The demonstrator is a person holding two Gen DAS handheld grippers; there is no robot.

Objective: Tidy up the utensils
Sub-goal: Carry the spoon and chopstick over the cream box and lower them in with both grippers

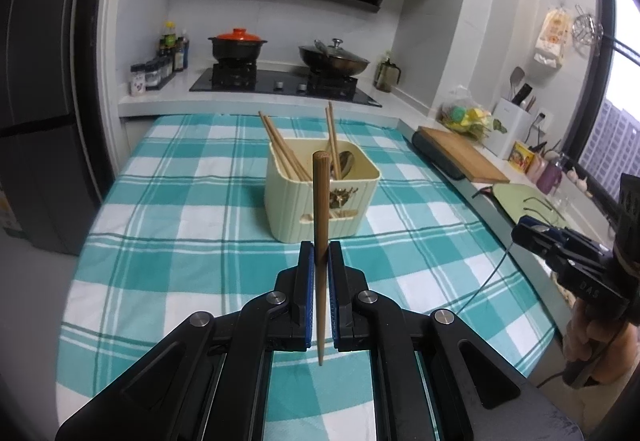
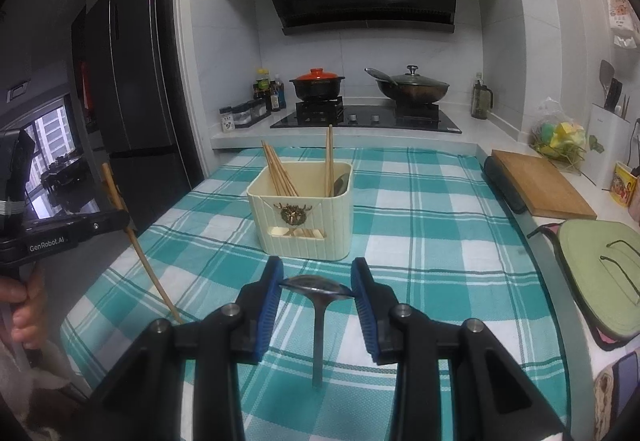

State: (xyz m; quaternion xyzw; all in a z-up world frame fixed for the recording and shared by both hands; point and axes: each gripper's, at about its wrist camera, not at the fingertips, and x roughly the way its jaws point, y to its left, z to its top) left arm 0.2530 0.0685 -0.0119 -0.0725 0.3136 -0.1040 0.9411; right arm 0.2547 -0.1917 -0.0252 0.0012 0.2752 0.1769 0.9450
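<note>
left tongs [image 1: 320,253] pinch a chopstick [image 1: 321,201] | right tongs [image 2: 317,283] clasp a spoon [image 2: 316,291] | both short of the holder [image 2: 302,217] | risk: thin chopstick pivots, misses the holder's rim

The utensil holder [image 2: 302,215] stands on the table [image 2: 440,209], near its middle, with chopsticks [image 2: 280,173] leaning in its left part and 1 spoon [image 2: 341,181] in its right part. Behind the table lies the stove [image 2: 366,118], carrying 1 pot [image 2: 317,84] on the left and 1 wok [image 2: 412,89] on the right. A cutting board [image 2: 540,185] lies right of the table. The fridge [image 2: 132,89] stands to the left.
</note>
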